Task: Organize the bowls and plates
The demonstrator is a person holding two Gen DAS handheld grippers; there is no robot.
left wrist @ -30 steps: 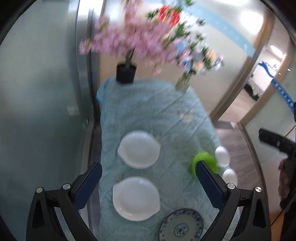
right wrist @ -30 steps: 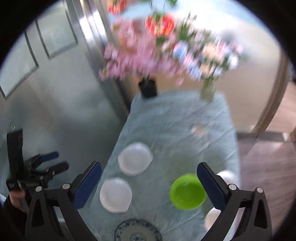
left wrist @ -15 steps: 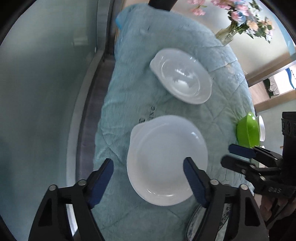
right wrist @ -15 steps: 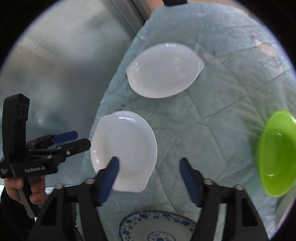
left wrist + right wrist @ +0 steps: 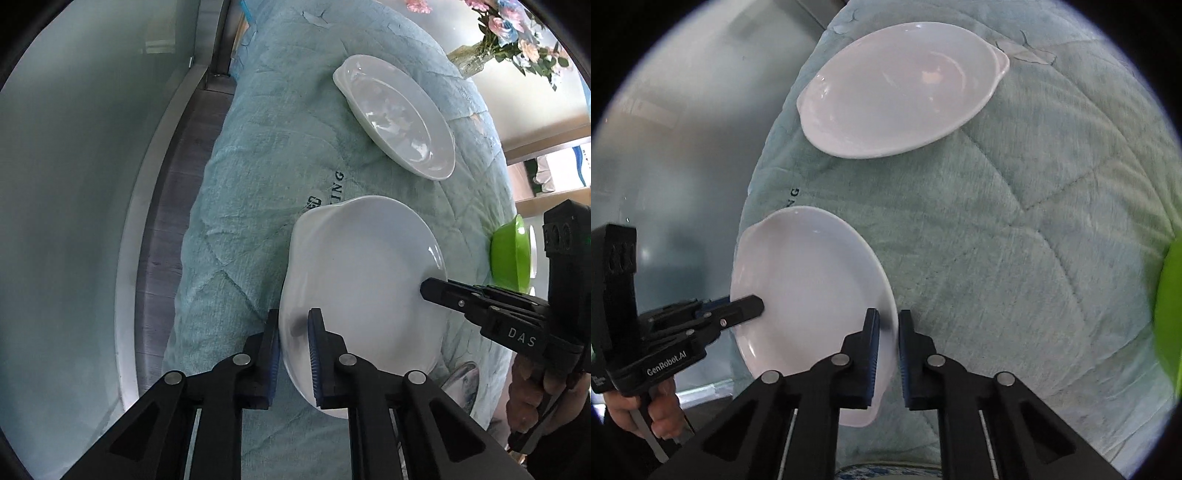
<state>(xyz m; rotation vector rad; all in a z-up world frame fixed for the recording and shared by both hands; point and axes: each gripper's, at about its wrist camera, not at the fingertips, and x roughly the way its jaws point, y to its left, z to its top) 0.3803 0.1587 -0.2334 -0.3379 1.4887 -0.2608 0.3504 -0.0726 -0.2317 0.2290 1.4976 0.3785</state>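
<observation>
— Both claws had come in since half a second before, hadn't they? We had them spread wide above the near white plate (image 5: 362,280) then.

— Yes, and by now each was pinching its rim. The table's quilted teal cover (image 5: 266,155) filled most of both views, and that plate lay on it at the near left, by the glass wall (image 5: 74,184).

— The far white plate (image 5: 397,114) sat further along the same side, apart from the near one.

— We had the left claw (image 5: 293,349) pressed onto the plate's left edge, one finger under the rim and one on top. The right claw (image 5: 885,345) gripped the opposite edge the same way.

— The green bowl (image 5: 511,253) stood at the table's right edge, well apart from both plates.

— Flowers in a glass vase (image 5: 469,61) stood at the far end.
</observation>
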